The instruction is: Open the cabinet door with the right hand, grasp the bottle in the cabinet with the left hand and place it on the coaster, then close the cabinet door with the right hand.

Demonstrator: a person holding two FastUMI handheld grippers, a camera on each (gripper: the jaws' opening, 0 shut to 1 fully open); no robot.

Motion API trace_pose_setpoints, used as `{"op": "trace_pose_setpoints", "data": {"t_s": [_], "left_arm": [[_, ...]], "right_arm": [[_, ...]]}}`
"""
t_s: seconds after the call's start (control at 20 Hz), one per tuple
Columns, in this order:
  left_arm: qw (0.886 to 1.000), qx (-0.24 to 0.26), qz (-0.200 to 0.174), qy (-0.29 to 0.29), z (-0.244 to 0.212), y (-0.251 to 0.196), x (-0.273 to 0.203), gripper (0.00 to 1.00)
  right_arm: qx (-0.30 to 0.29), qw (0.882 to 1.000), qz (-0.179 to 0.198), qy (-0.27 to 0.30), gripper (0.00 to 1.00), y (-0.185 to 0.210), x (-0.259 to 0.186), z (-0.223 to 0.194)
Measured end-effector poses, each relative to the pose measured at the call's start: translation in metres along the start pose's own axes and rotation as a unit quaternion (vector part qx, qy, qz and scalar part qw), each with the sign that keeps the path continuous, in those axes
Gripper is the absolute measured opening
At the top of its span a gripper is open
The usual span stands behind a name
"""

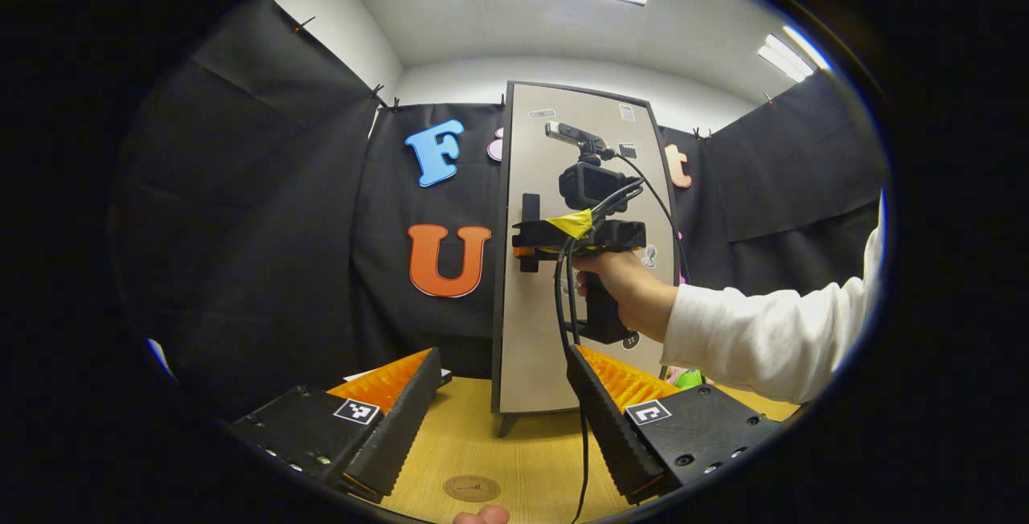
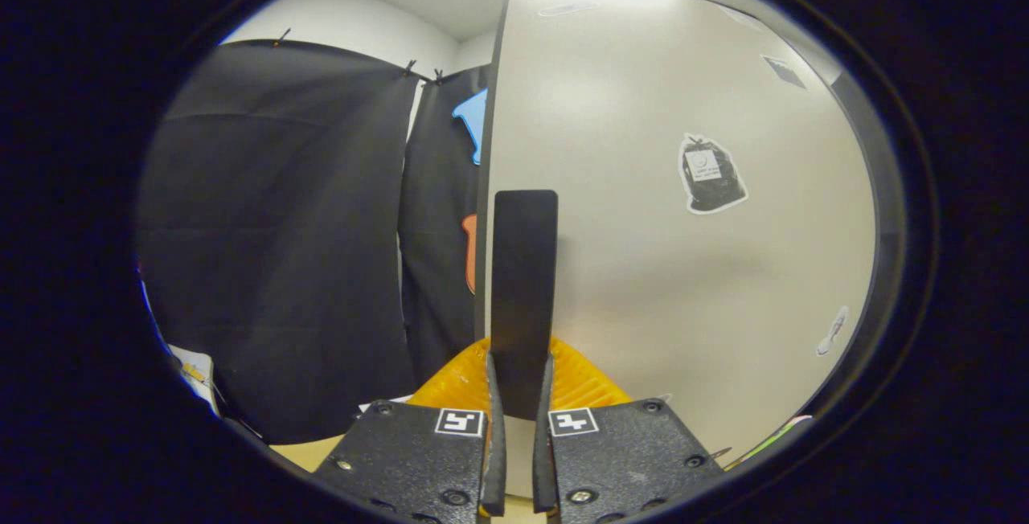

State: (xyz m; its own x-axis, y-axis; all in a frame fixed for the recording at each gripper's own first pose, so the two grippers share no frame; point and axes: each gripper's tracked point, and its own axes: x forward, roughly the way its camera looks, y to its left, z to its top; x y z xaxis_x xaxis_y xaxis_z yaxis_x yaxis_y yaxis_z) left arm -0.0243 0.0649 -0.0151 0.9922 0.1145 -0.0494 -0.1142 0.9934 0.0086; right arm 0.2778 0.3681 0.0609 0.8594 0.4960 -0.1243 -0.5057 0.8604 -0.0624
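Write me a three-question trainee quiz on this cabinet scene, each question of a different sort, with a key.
1. True or false: the right gripper has both fingers closed on the cabinet door's handle.
2. Multiple choice: the left gripper is A) open and holding nothing, B) shut on a bottle, C) shut on the handle.
3. Fill in: the round coaster lies on the wooden ____, in front of the cabinet door.

Key: 1 true; 2 A; 3 table.
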Motion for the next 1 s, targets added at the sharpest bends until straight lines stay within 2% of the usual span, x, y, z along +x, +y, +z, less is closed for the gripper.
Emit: {"op": "trace_pose_setpoints", "data": {"t_s": [0.5,1.0], "left_arm": [[1.0,-0.003,-0.004,-0.008,0.007,0.004,-0.005,0.95],[1.0,-0.001,-0.004,-0.017,0.013,0.01,-0.005,0.95]], "right_arm": [[0.009,0.999,0.038,-0.008,0.15,0.006,-0.051,0.001],[0.011,1.0,0.023,0.0,0.13,-0.007,-0.1,0.0]]}}
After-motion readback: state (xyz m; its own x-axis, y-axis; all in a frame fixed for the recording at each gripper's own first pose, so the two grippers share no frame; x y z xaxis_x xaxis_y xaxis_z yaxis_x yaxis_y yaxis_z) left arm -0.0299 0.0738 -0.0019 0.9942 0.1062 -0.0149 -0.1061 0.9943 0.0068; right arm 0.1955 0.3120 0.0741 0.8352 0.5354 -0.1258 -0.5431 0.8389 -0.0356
